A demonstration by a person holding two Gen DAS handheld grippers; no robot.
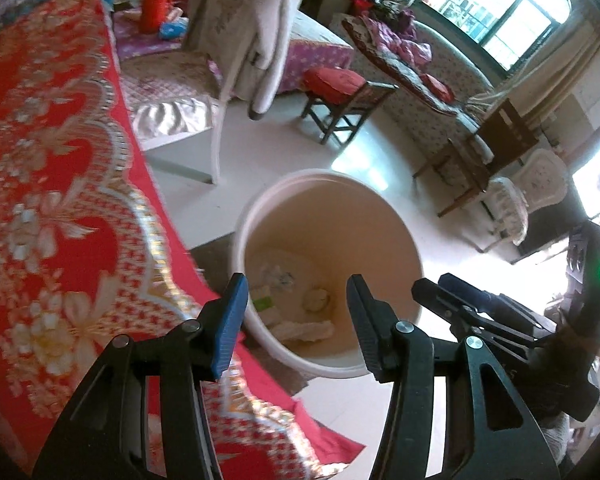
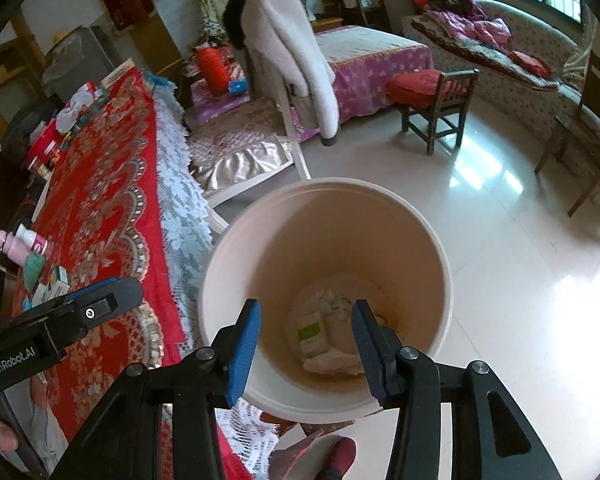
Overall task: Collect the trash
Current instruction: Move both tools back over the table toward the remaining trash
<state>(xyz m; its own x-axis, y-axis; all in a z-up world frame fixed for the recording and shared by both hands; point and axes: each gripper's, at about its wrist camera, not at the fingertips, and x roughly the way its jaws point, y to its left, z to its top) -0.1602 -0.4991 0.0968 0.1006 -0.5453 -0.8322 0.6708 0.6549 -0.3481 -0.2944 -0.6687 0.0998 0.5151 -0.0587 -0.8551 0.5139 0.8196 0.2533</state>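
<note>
A white plastic bucket (image 1: 324,174) (image 2: 328,184) stands on the floor beside a table draped in a red patterned cloth (image 1: 60,200) (image 2: 100,200). At its bottom lies trash (image 1: 296,308) (image 2: 324,340): crumpled paper, tissue and a small box with a green label. Both grippers hang over the bucket's mouth, pointing steeply down. My left gripper (image 1: 297,280) is open with nothing between its fingers. My right gripper (image 2: 307,304) is open and empty too, and its tip shows in the left wrist view (image 1: 440,284). On the cloth lie a pink bottle (image 2: 20,242) and small cartons (image 2: 56,280).
A white chair hung with a white coat (image 2: 296,52) stands behind the bucket. A wooden stool with a red cushion (image 2: 432,92) and a sofa (image 2: 520,64) are farther back on the glossy tile floor. A red shoe (image 2: 340,456) is near the bucket's front.
</note>
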